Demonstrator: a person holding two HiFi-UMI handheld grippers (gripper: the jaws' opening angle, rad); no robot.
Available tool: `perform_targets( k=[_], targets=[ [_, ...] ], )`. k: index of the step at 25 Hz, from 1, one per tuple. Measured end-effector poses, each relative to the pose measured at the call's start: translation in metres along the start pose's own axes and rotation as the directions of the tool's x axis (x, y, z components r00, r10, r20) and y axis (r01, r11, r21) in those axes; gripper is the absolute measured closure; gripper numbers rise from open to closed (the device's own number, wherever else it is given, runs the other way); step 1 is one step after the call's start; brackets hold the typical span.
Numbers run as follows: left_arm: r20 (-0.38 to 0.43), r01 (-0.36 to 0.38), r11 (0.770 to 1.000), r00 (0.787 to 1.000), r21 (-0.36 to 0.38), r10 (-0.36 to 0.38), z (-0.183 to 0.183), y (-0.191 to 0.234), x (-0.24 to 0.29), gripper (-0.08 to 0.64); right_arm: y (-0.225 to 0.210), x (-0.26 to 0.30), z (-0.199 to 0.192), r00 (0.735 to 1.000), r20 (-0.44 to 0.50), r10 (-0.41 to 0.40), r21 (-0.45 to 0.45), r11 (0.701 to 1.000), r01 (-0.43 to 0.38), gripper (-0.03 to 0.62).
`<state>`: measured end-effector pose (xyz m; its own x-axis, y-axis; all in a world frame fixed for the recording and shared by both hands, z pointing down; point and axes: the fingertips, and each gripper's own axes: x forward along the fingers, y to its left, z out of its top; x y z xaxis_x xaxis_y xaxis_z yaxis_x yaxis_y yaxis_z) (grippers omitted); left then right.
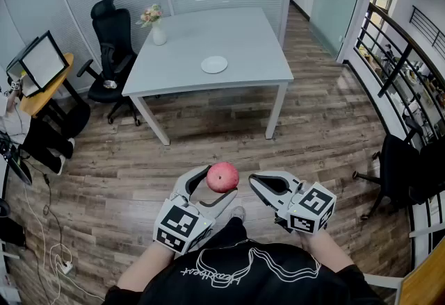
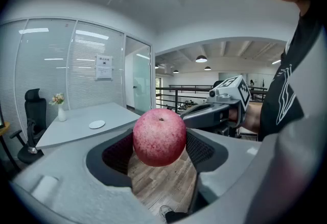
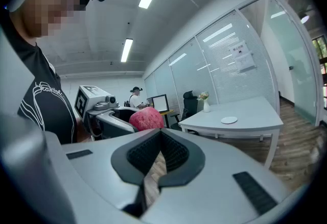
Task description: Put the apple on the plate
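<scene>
A red apple (image 1: 222,176) sits between the jaws of my left gripper (image 1: 220,183), held above the wooden floor close to the person's body. In the left gripper view the apple (image 2: 159,137) fills the gap, with both pads pressed on its sides. My right gripper (image 1: 257,183) hangs just right of the apple, its jaws closed together with nothing in them; in its own view the right gripper (image 3: 161,139) shows its tips meeting. A small white plate (image 1: 214,64) lies on the grey table (image 1: 250,39) far ahead of both grippers.
A vase of flowers (image 1: 154,22) stands at the table's back left corner. A black office chair (image 1: 111,33) is left of the table, another chair (image 1: 400,165) at the right. A desk with a monitor (image 1: 42,60) and floor cables (image 1: 49,241) lie at the left.
</scene>
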<state>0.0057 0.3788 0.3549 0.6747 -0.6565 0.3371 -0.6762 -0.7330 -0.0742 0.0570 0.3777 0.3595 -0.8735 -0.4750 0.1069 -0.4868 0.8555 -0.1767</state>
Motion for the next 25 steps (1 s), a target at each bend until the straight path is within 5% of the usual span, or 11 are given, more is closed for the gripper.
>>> perform_targets(
  k=[13,25],
  targets=[
    [0.024,0.023,1.0,0.999,-0.01,-0.022,0.019,0.003,-0.009,0.244,-0.002,-0.004,0.03,1.0,0.005,-0.007,0.015,1.0,0.007,0.583],
    [0.006,0.049,0.997,0.999,-0.055,-0.049,0.013,0.065,0.047,0.244,-0.078,0.038,0.02,0.999,0.002,-0.037,0.074,0.997,0.037,0.581]
  ],
)
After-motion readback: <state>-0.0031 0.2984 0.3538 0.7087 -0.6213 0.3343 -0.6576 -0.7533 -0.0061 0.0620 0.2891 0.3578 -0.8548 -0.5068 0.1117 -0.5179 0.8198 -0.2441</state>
